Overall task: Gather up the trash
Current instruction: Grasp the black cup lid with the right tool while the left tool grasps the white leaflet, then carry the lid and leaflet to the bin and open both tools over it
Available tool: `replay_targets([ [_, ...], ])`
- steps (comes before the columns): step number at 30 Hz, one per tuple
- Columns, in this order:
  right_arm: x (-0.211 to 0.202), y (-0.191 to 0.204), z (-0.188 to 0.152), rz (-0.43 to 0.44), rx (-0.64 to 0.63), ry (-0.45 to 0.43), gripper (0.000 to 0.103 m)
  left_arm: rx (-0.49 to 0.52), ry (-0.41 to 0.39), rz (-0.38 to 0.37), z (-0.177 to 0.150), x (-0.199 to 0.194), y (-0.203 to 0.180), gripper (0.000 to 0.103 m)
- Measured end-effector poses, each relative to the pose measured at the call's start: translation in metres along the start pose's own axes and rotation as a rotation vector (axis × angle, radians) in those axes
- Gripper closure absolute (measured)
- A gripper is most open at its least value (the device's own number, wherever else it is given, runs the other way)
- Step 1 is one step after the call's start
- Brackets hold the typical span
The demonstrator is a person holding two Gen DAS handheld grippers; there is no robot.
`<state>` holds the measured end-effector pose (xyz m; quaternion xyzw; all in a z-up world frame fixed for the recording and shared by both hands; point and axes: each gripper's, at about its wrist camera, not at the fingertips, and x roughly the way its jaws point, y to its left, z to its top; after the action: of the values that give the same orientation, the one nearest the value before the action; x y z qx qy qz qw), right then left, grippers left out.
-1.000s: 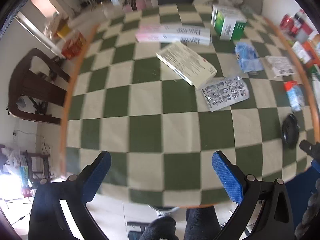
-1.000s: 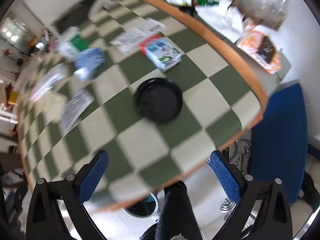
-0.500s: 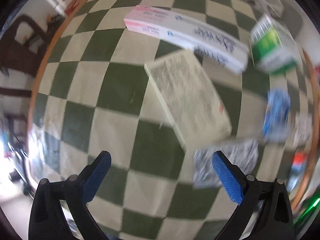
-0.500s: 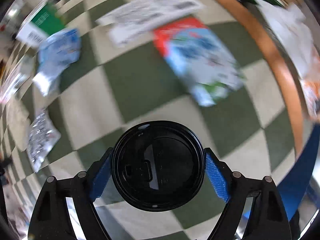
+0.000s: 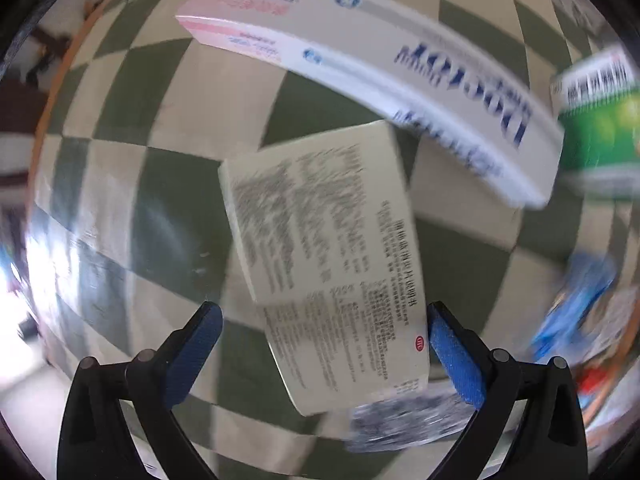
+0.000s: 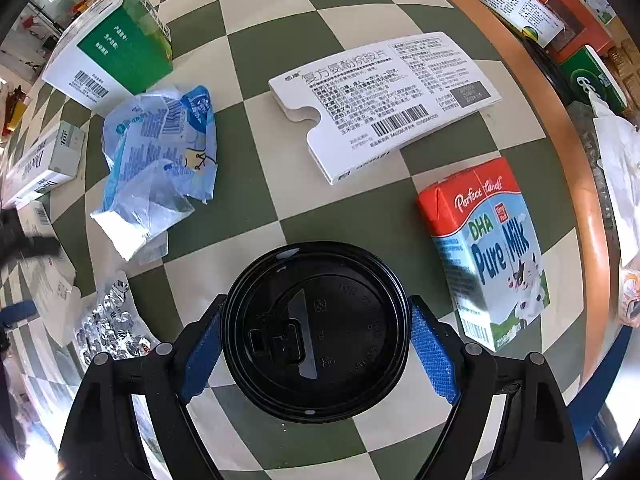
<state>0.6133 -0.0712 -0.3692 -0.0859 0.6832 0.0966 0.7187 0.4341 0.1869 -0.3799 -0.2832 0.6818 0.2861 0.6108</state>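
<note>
Worktop (image 6: 280,184): round, covered in a green and cream chequered cloth, with an orange-brown rim.
Lid (image 6: 316,332): black plastic cup lid, round, with a raised ring, a small sip flap and faint embossed lettering; it lies flat on the cloth, near the edge of the worktop closest to the camera.
Right tool (image 6: 316,344): points down over the lid, one blue pad on each side of the rim; the pads sit right at the rim, the jaws having just narrowed onto it.
Milk carton (image 6: 488,248): red, blue and white, lying on its side just right of the lid.
Flat white box (image 6: 384,96): printed text and barcode, beyond the lid.
Crumpled blue wrapper (image 6: 156,164): left of centre, beside a green and white box (image 6: 116,44).
Foil pill sheet (image 6: 108,328): silver, left of the lid.
Left tool (image 5: 324,344): jaws wide apart, nothing clamped; it hangs above a folded paper leaflet (image 5: 332,256), blurred.
Long pink and white box (image 5: 360,68): beyond the leaflet.
</note>
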Motion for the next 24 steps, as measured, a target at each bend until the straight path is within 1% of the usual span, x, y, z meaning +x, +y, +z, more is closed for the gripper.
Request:
replay_targets([
  [2,-0.001,-0.002,0.004,0.008,0.003,0.000,0.016,0.029,0.002,0.035,-0.009,0.003,0.008,0.000],
  [3,-0.003,-0.002,-0.002,0.007,0.003,0.000,0.016,0.032,0.003,0.040,-0.012,0.005,0.011,0.000],
  [6,-0.001,-0.006,-0.003,0.012,0.011,0.009,0.016,0.021,-0.009,0.012,-0.015,0.007,0.018,0.000],
  [7,0.001,-0.009,-0.005,0.013,0.012,0.014,0.016,0.024,-0.024,0.007,-0.017,0.004,0.021,0.001],
  [9,0.004,-0.009,-0.002,0.008,0.012,0.019,0.015,0.065,-0.076,0.016,-0.017,0.001,0.015,0.003],
  [10,0.005,-0.008,0.000,0.005,0.007,0.015,0.016,0.095,-0.105,0.025,-0.018,-0.002,0.010,0.006],
  [12,0.007,-0.004,0.003,0.003,-0.005,0.016,0.016,0.139,-0.137,0.021,-0.019,-0.006,0.001,0.020],
  [13,0.007,0.002,0.002,0.002,-0.012,0.013,0.016,0.166,-0.150,0.001,-0.022,-0.010,-0.004,0.034],
  [14,0.006,0.004,0.004,-0.003,-0.021,0.009,0.016,0.182,-0.155,0.009,-0.012,-0.012,-0.007,0.034],
  [16,0.012,0.023,-0.012,-0.007,-0.026,0.005,0.016,0.237,-0.194,0.055,-0.017,-0.016,-0.014,0.034],
  [18,0.009,0.022,-0.021,-0.004,-0.028,-0.001,0.017,0.259,-0.210,0.060,-0.022,-0.021,-0.018,0.034],
  [20,0.001,0.032,-0.025,0.001,-0.033,-0.006,0.017,0.273,-0.233,0.063,-0.031,-0.027,-0.017,0.034],
  [24,-0.012,0.044,-0.036,0.013,-0.046,-0.029,0.017,0.274,-0.274,0.050,-0.043,-0.045,-0.017,0.034],
])
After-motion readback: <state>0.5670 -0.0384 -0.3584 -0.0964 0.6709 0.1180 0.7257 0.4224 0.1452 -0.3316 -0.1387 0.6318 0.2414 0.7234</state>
